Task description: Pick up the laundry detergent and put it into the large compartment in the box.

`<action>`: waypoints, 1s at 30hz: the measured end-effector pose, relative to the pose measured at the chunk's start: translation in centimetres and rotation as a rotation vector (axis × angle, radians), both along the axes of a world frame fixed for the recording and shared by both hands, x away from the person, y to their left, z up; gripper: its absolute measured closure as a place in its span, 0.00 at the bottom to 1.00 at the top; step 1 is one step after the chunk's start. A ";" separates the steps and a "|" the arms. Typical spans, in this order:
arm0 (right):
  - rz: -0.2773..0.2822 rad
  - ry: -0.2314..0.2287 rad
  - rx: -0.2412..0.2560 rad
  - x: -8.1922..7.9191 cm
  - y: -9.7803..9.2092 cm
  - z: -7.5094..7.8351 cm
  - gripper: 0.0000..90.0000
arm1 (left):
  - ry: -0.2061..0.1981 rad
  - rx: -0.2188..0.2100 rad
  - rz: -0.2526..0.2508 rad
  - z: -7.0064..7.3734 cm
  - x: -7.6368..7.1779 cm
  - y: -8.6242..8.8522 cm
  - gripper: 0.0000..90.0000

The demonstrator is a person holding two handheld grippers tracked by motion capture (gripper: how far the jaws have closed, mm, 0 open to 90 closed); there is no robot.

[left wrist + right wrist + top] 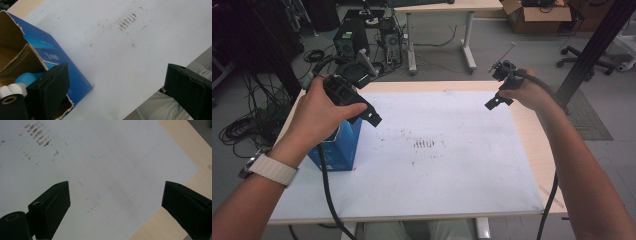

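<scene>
Both grippers, left (362, 107) and right (498, 92), are hovering with fingers apart, the left above the blue box (337, 147) at the bench (532, 150) edge.

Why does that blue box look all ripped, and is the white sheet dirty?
The blue box has a ragged, torn top edge, so its brown cardboard shows. The white sheet on the table carries brown smudges near its middle, like rubbed-in dirt. Both grippers, left gripper and right gripper, hang open above it.
</scene>
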State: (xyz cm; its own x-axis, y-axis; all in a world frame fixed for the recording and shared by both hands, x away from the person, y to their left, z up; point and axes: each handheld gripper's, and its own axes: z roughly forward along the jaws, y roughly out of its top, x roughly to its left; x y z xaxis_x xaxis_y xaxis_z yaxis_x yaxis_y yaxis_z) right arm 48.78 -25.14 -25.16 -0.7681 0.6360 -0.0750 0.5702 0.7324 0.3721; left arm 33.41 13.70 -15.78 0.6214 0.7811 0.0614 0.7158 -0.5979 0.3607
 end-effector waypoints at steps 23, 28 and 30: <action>0.010 -0.003 0.006 -0.2 0.3 -0.2 0.09 | 0.003 -0.012 -0.050 -0.7 -0.9 -1.5 0.08; 0.011 -0.005 0.007 -0.1 0.4 -0.1 0.09 | 0.002 -0.011 -0.049 -0.6 -0.9 -1.4 0.08; 0.013 -0.004 0.007 0.0 0.5 -0.1 0.09 | 0.001 -0.010 -0.048 -0.6 -0.9 -1.4 0.08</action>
State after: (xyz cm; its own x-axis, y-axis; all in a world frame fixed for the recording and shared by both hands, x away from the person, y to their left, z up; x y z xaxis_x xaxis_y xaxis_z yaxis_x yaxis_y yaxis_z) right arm 48.75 -24.62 -25.25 -0.7757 0.6267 -0.0742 0.5592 0.7371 0.3795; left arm 32.52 12.33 -16.40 0.6585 0.7507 0.0526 0.6866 -0.6280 0.3664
